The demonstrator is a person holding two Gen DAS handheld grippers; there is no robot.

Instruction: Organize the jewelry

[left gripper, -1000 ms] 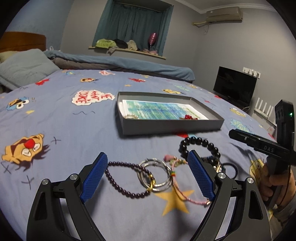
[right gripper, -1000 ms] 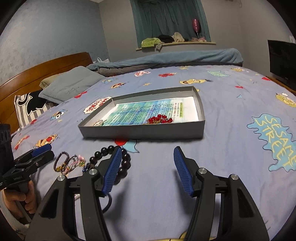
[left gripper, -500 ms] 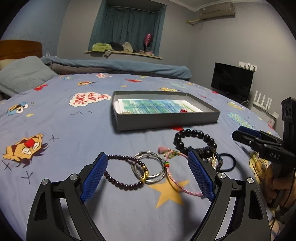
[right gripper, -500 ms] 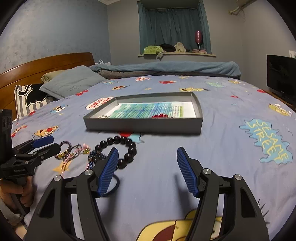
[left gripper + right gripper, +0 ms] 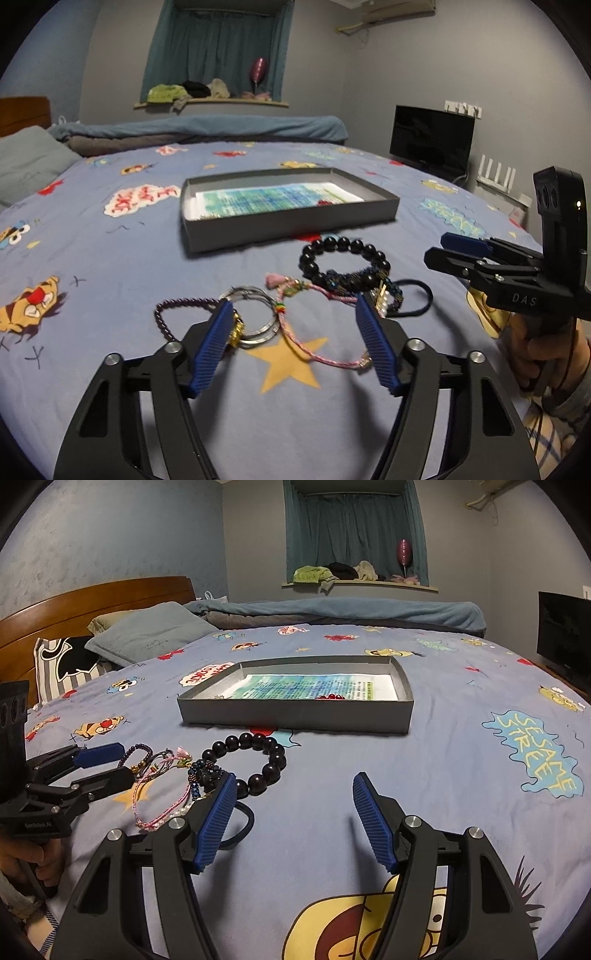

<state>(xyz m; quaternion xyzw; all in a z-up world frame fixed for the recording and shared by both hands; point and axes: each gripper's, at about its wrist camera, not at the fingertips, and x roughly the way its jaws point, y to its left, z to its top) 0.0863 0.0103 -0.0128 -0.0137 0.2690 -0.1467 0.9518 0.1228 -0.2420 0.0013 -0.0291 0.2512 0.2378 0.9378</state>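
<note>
Pick-up step: left claw (image 5: 295, 338) spread wide over pink cord bracelet (image 5: 314, 343) (right claw (image 5: 293, 818) likewise spread, empty); next, lower and pinch.

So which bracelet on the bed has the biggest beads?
The black bead bracelet, lying nearest the gray box. Its round beads are far larger than the purple bead bracelet's tiny ones.

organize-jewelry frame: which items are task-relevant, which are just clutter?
Task items:
- gray tray
- black bead bracelet
- purple bead bracelet
- silver rings
- pink cord bracelet
- dark hair tie
- red beads, already in the tray

Just lying about:
- pillow
- TV
- clothes on the sill
</note>
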